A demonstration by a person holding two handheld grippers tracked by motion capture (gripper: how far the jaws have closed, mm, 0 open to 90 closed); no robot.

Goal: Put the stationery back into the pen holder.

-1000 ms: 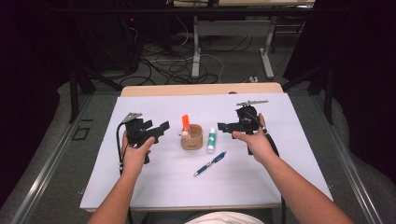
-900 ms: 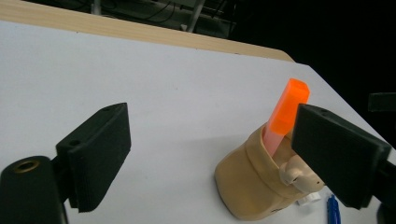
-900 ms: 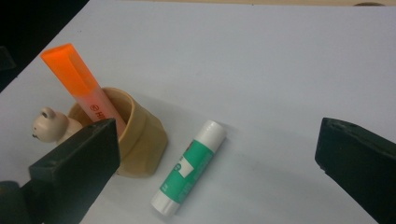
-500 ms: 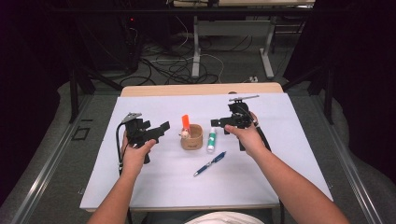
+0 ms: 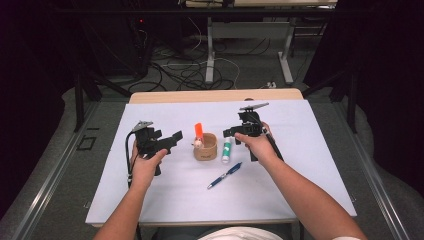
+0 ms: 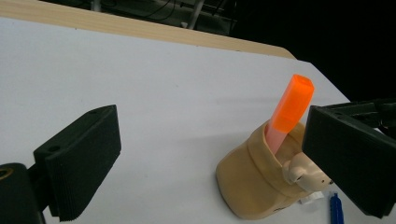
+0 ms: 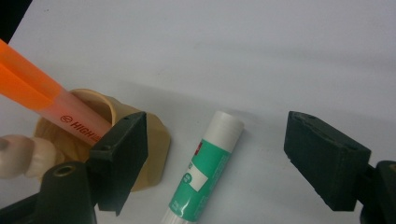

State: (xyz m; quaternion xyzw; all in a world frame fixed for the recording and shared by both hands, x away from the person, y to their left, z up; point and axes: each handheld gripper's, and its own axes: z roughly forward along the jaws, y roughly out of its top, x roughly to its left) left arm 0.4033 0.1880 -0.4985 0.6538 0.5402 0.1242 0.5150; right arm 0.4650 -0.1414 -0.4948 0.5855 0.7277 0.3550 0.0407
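Note:
A tan cup (image 5: 206, 148) stands mid-table with an orange highlighter (image 5: 199, 131) and a cream knobbed piece (image 6: 303, 173) in it. Just right of the cup lies a green-and-white glue stick (image 5: 227, 150). My right gripper (image 5: 228, 133) hovers over the stick's far end. Its jaws have just been closing, and the glue stick (image 7: 205, 163) lies between them untouched. My left gripper (image 5: 176, 137) is held left of the cup, open with nothing between its jaws. In the left gripper view the cup (image 6: 252, 186) and highlighter (image 6: 290, 109) sit ahead near the right jaw.
A blue pen (image 5: 225, 175) lies in front of the glue stick, toward the person. White sheet (image 5: 310, 150) covers the table, with a wooden strip (image 5: 215, 96) along the far edge. Cables and desk legs are on the floor beyond.
My right gripper has moved left and slightly down to the glue stick, and its jaws have narrowed. The left hand has stayed in place.

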